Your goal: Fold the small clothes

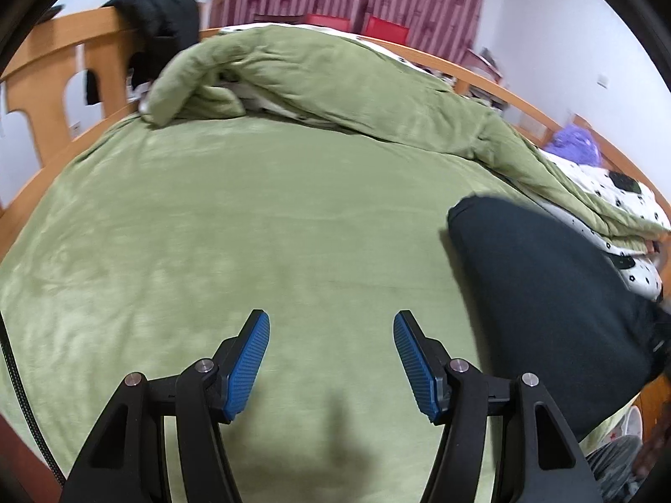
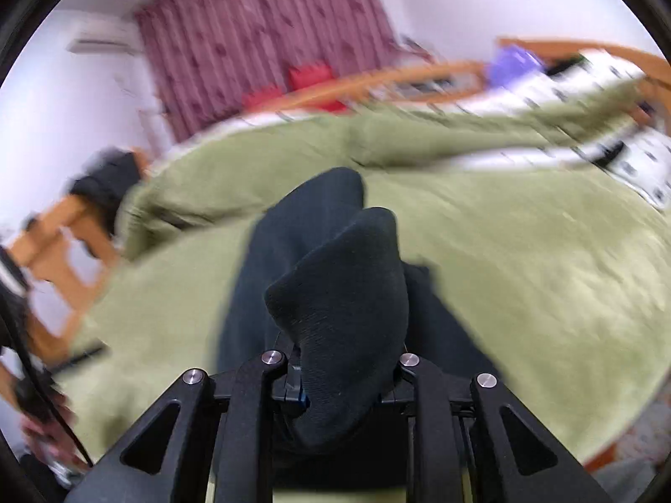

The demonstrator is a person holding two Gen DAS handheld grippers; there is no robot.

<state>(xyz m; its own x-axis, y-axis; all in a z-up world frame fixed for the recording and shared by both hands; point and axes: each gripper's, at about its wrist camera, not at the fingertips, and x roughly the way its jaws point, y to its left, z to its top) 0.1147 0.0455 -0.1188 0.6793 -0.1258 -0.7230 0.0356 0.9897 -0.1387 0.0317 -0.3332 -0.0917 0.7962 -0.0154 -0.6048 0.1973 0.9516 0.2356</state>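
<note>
A dark blackish-green small garment [image 1: 553, 306] lies over the right side of the green bed sheet [image 1: 251, 230] in the left wrist view. My left gripper [image 1: 331, 322] is open and empty, its blue pads [image 1: 247, 364] above bare sheet, to the left of the garment. In the blurred right wrist view my right gripper [image 2: 342, 377] is shut on a bunched part of the garment [image 2: 344, 293], which hides its fingertips. The rest of the cloth trails forward over the sheet [image 2: 524, 272].
A rumpled green quilt [image 1: 318, 79] with a white spotted lining is heaped along the far side of the bed. A wooden headboard [image 1: 54, 63] with black clothing [image 1: 159, 16] draped on it stands at the left. A purple item [image 1: 574, 142] lies at the far right.
</note>
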